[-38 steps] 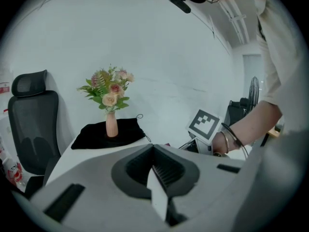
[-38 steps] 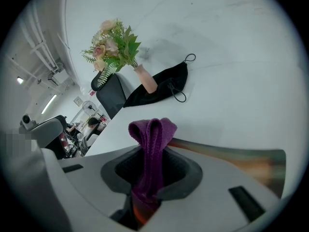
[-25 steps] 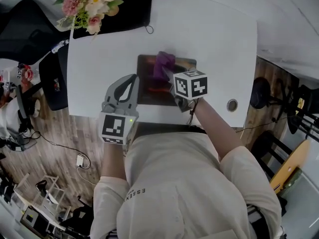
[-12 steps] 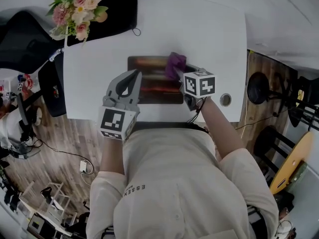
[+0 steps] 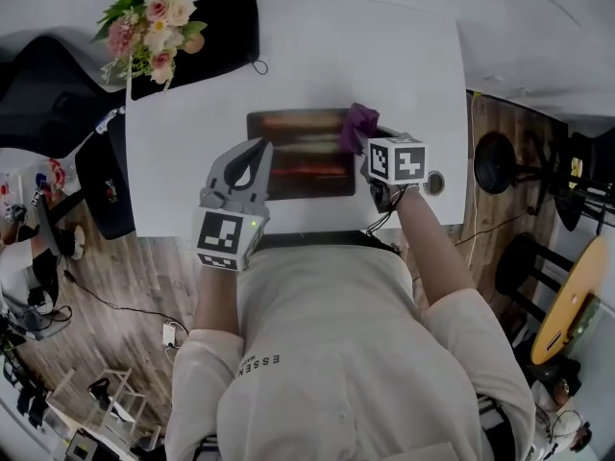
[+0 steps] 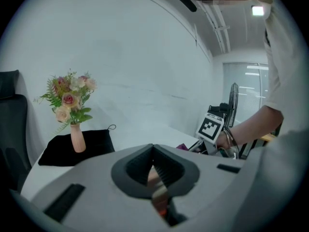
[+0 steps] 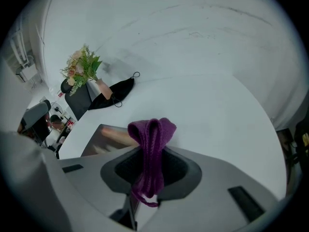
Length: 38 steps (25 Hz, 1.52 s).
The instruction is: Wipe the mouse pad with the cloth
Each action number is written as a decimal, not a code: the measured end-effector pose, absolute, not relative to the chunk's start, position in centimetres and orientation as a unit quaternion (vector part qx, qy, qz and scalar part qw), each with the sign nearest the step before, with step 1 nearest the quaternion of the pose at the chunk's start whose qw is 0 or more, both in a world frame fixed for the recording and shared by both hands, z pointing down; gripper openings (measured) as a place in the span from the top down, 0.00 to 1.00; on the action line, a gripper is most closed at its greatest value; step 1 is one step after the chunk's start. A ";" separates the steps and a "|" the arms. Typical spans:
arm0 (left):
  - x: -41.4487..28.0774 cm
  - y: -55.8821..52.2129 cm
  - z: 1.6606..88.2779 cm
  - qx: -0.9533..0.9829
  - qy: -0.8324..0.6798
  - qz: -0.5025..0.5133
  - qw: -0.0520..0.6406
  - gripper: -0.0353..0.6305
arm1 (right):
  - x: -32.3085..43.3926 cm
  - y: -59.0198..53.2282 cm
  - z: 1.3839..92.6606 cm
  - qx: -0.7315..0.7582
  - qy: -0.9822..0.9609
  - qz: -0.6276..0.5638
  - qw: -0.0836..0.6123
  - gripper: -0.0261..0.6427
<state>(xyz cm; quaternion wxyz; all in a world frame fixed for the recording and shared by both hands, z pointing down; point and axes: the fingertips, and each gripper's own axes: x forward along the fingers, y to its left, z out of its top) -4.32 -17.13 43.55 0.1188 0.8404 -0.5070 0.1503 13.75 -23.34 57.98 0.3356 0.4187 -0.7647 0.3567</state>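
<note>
My R gripper (image 7: 149, 174) is clamped on the cloth (image 7: 150, 144). The cloth is purple and bunched in a fold, squeezed btwn both pads, w/ the top of the fold sticking up past the jaw tips and a loose end trailing back btwn the jaws. In the head view it sits over the far-right corner of the pad (image 5: 298, 154), right at the edge. Can't tell if it presses the surface or just hangs over it.

The pad is dark and rectangular w/ reddish streaks. It lies flat on the white table (image 5: 183, 161), long side across me, near the table's front edge.

My L gripper (image 6: 154, 170) is closed w/ nothing in it. In the L gripper view the pads meet along a thin line, w/ only a sliver of reddish pad showing thru below. The head view puts its tips over the pad's left end, so the two grippers are at opposite ends of the pad, well apart.

At the table's far-left corner, flowers (image 5: 152, 12) stand in a pink vase (image 6: 76, 138) on a black mat (image 5: 226, 22) w/ a cord loop at its corner. There's a round hole (image 5: 435, 182) in the table top just right of the R gripper's marker cube (image 5: 397, 159). A black chair (image 5: 48, 84) stands left of the table, on a wood floor (image 5: 125, 257).
</note>
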 end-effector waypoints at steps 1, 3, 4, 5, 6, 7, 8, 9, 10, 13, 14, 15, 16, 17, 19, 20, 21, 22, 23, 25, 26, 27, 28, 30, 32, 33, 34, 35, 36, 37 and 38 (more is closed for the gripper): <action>-4.7 -16.9 43.5 0.841 -0.506 0.148 0.120 0.95 | 13.4 -23.1 57.5 0.419 -0.766 0.355 0.334 0.82; -5.3 -16.5 43.2 0.844 -0.502 0.145 0.119 0.95 | 12.1 -22.5 56.4 0.412 -0.772 0.353 0.330 0.82; -5.7 -16.2 43.0 0.845 -0.501 0.145 0.117 0.95 | 11.3 -22.1 56.0 0.407 -0.777 0.352 0.327 0.82; -6.2 -16.0 42.8 0.845 -0.502 0.145 0.113 0.95 | 10.2 -21.7 55.6 0.401 -0.782 0.351 0.322 0.82; -6.9 -15.8 42.7 0.844 -0.504 0.146 0.109 0.95 | 9.1 -21.4 55.3 0.395 -0.787 0.351 0.317 0.82; -7.6 -15.6 42.7 0.843 -0.507 0.147 0.105 0.95 | 7.8 -21.0 55.2 0.389 -0.792 0.353 0.313 0.82; -8.3 -15.3 42.6 0.842 -0.510 0.146 0.103 0.95 | 6.5 -20.5 55.2 0.381 -0.795 0.356 0.310 0.82; -9.1 -15.1 42.5 0.841 -0.511 0.143 0.102 0.95 | 5.2 -20.0 55.2 0.373 -0.797 0.361 0.310 0.82; -9.8 -14.8 42.4 0.841 -0.513 0.139 0.103 0.95 | 3.9 -19.4 55.4 0.362 -0.799 0.366 0.311 0.82; -12.3 -13.9 42.2 0.837 -0.521 0.128 0.104 0.95 | 0.0 -17.3 56.1 0.327 -0.805 0.373 0.324 0.82; -13.2 -13.5 42.2 0.836 -0.524 0.125 0.104 0.95 | -1.2 -16.7 56.4 0.317 -0.807 0.373 0.330 0.82; -14.1 -13.2 42.3 0.834 -0.528 0.122 0.105 0.95 | -2.3 -16.1 56.7 0.308 -0.809 0.371 0.337 0.82; -15.0 -12.8 42.4 0.832 -0.531 0.119 0.106 0.95 | -3.4 -15.6 56.9 0.301 -0.810 0.370 0.343 0.82; -15.9 -12.5 42.6 0.830 -0.535 0.116 0.108 0.95 | -4.5 -15.2 57.2 0.293 -0.811 0.368 0.348 0.82; -17.6 -12.0 43.0 0.828 -0.539 0.110 0.110 0.95 | -6.4 -14.5 57.7 0.279 -0.814 0.366 0.355 0.82; -18.2 -11.9 43.0 0.828 -0.540 0.106 0.107 0.95 | -7.3 -14.2 57.9 0.274 -0.815 0.365 0.358 0.82; -18.7 -11.8 42.8 0.829 -0.540 0.102 0.104 0.95 | -8.0 -14.0 58.1 0.270 -0.816 0.364 0.359 0.82; -19.1 -11.6 42.6 0.831 -0.538 0.099 0.100 0.95 | -8.6 -13.8 58.2 0.268 -0.816 0.363 0.361 0.82; -19.3 -11.5 42.4 0.833 -0.536 0.099 0.098 0.95 | -8.9 -13.6 58.4 0.268 -0.816 0.362 0.362 0.82; -19.5 -11.1 42.1 0.835 -0.532 0.098 0.097 0.95 | -9.1 -13.4 58.7 0.273 -0.815 0.356 0.367 0.82; -19.5 -11.1 42.0 0.837 -0.531 0.098 0.096 0.95 | -9.0 -13.4 58.8 0.275 -0.814 0.354 0.369 0.82; -19.5 -11.1 41.9 0.839 -0.527 0.098 0.091 0.95 | -8.9 -13.5 58.9 0.277 -0.814 0.355 0.369 0.82; -19.4 -11.2 41.7 0.842 -0.524 0.098 0.084 0.95 | -8.7 -13.6 58.9 0.278 -0.813 0.357 0.367 0.82; -19.0 -11.6 41.3 0.847 -0.518 0.098 0.075 0.95 | -8.2 -13.7 58.9 0.280 -0.811 0.363 0.364 0.82; -18.4 -12.0 41.0 0.848 -0.516 0.099 0.069 0.95 | -7.6 -13.9 59.0 0.279 -0.809 0.371 0.360 0.82; -18.1 -12.2 40.9 0.848 -0.515 0.101 0.067 0.95 | -7.4 -14.0 59.1 0.277 -0.810 0.375 0.357 0.82; -17.7 -12.3 40.8 0.848 -0.515 0.104 0.066 0.95 | -7.1 -14.1 59.2 0.275 -0.810 0.377 0.355 0.82; -17.3 -12.3 40.7 0.847 -0.516 0.108 0.067 0.95 | -6.7 -14.1 59.2 0.274 -0.810 0.378 0.354 0.82; -16.9 -12.4 40.7 0.847 -0.516 0.112 0.066 0.95 | -6.2 -14.1 59.2 0.274 -0.810 0.378 0.355 0.81; -16.5 -12.5 40.6 0.847 -0.514 0.116 0.062 0.95 | -5.6 -14.1 59.2 0.276 -0.809 0.376 0.358 0.81; -16.1 -12.6 40.6 0.849 -0.513 0.117 0.058 0.95 | -5.0 -14.2 59.1 0.279 -0.807 0.375 0.361 0.81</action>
